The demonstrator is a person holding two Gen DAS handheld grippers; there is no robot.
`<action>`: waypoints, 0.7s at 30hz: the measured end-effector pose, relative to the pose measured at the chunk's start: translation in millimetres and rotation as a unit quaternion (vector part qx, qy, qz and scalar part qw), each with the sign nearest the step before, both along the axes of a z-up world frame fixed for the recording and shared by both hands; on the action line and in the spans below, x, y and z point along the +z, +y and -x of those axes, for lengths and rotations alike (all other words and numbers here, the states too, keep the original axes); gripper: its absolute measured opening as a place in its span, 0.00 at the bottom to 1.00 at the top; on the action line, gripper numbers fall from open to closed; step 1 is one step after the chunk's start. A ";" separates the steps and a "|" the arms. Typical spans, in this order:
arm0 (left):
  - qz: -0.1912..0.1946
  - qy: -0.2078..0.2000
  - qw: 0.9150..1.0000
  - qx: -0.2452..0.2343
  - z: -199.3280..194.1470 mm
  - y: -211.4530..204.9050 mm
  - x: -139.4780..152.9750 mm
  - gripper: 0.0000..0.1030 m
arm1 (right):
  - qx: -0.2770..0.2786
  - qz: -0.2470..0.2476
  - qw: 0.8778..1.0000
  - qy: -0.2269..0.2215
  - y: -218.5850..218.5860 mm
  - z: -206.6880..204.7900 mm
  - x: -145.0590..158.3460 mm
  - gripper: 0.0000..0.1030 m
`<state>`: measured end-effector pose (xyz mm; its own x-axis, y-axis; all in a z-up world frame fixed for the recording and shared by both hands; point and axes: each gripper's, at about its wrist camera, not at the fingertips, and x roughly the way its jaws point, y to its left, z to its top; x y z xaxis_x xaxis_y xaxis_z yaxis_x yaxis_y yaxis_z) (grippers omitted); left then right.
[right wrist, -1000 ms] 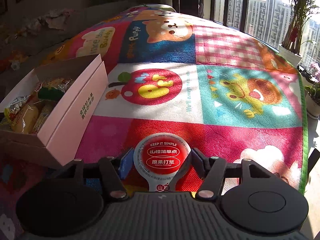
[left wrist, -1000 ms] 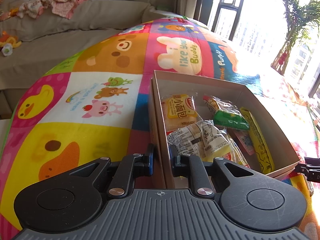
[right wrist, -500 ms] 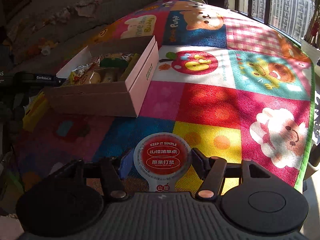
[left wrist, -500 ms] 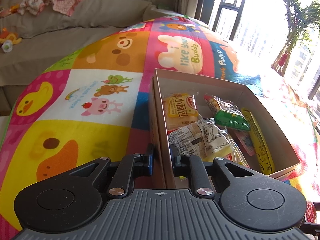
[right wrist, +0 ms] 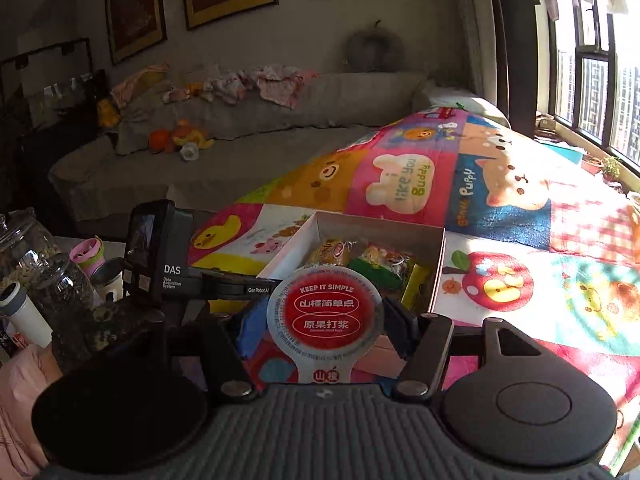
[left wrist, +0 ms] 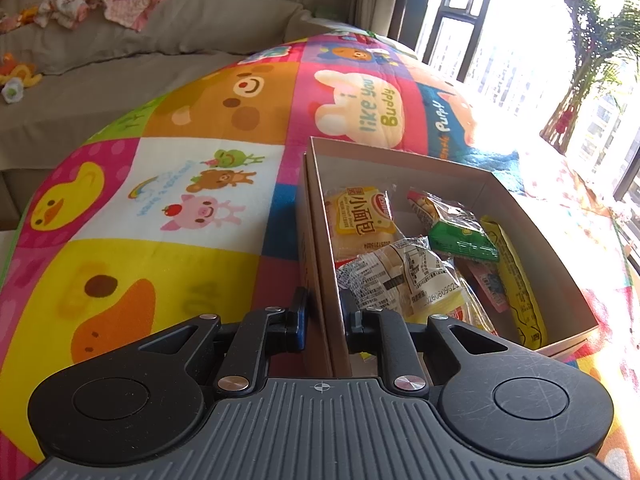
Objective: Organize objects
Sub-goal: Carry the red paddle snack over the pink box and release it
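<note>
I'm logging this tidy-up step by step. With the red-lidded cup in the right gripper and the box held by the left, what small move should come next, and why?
Probably carry the red-lidded cup forward over the box before letting go. The right gripper holds it just short of the near wall, while the left gripper pinches the box's side wall, steadying it. Snack packets already fill much of it, so aim for a gap.

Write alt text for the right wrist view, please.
The right tool holds a round red-lidded snack cup above a colourful animal play mat. Behind it sits an open cardboard box of packaged snacks, with the left tool at its near wall.
</note>
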<state>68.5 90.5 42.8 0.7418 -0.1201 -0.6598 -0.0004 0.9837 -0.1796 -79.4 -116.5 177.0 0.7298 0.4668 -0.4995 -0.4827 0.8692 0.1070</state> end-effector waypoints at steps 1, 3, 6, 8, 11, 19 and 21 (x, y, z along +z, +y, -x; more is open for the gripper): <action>0.000 0.000 1.000 0.000 -0.2 -0.6 -0.1 0.18 | -0.003 -0.001 1.000 -0.009 1.8 -3.7 4.4 0.60; 0.000 -0.001 1.000 0.000 -0.2 -1.4 -0.4 0.18 | -0.012 -0.005 1.000 -0.020 6.0 -16.5 11.7 0.60; 0.000 -0.003 1.000 -0.002 0.1 -2.1 -0.9 0.18 | -0.034 -0.011 0.999 -0.019 10.1 -43.8 9.3 0.60; 0.002 -0.003 1.000 -0.004 0.1 -1.3 -1.0 0.18 | -0.058 -0.012 0.998 -0.004 11.6 -65.6 -2.8 0.60; 0.002 -0.005 1.000 -0.005 0.1 -1.7 -1.0 0.18 | -0.091 -0.030 0.995 0.039 9.9 -94.2 -23.0 0.60; 0.006 -0.004 1.000 -0.007 1.1 0.5 -3.7 0.19 | -0.122 -0.050 0.987 0.092 11.1 -131.6 -58.2 0.60; 0.006 -0.004 1.000 -0.007 1.4 0.6 -4.1 0.19 | -0.122 -0.045 0.987 0.091 14.0 -131.1 -62.7 0.60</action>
<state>67.0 91.1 38.7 0.7453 -0.1389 -0.6521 0.0152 0.9813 -0.1917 51.7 -102.4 114.2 0.7278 0.3358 -0.5980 -0.2248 0.9406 0.2546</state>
